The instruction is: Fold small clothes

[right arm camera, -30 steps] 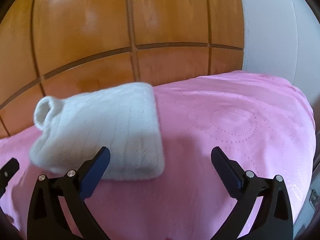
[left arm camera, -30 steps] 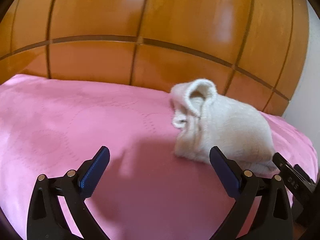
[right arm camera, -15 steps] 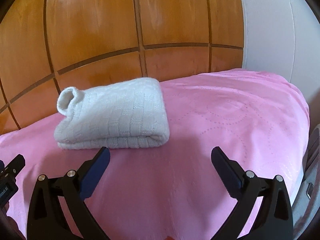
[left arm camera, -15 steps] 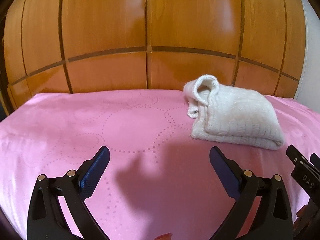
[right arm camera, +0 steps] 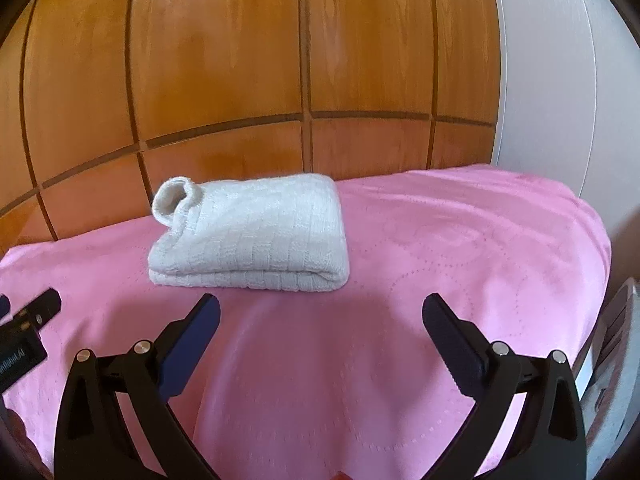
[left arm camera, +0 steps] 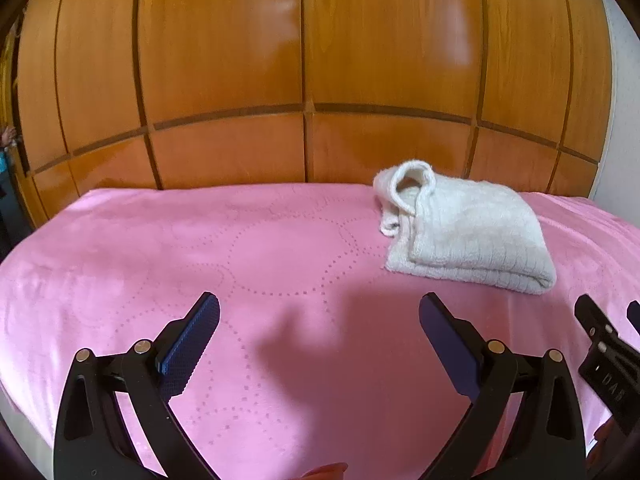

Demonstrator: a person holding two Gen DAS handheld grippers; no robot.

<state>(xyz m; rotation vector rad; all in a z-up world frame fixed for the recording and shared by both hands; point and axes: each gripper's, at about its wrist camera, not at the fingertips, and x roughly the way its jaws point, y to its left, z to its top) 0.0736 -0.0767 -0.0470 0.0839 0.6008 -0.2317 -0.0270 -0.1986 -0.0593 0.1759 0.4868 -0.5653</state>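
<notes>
**Both grippers drawn back from the folded knit**

Since a second ago both views have pulled away; the garment now sits farther off and whole in view. Left gripper (left arm camera: 319,312): jaws spread wide, nothing between them, hovering over the pink bedspread (left arm camera: 168,248). White knit garment (left arm camera: 472,232) lies folded ahead and to its right, well apart, near the wooden headboard (left arm camera: 304,80), a rolled cuff at its left end. Right gripper (right arm camera: 321,311): jaws spread, empty; garment (right arm camera: 256,236) ahead, slightly left, not touching. White wall (right arm camera: 560,80) at far right.
</notes>
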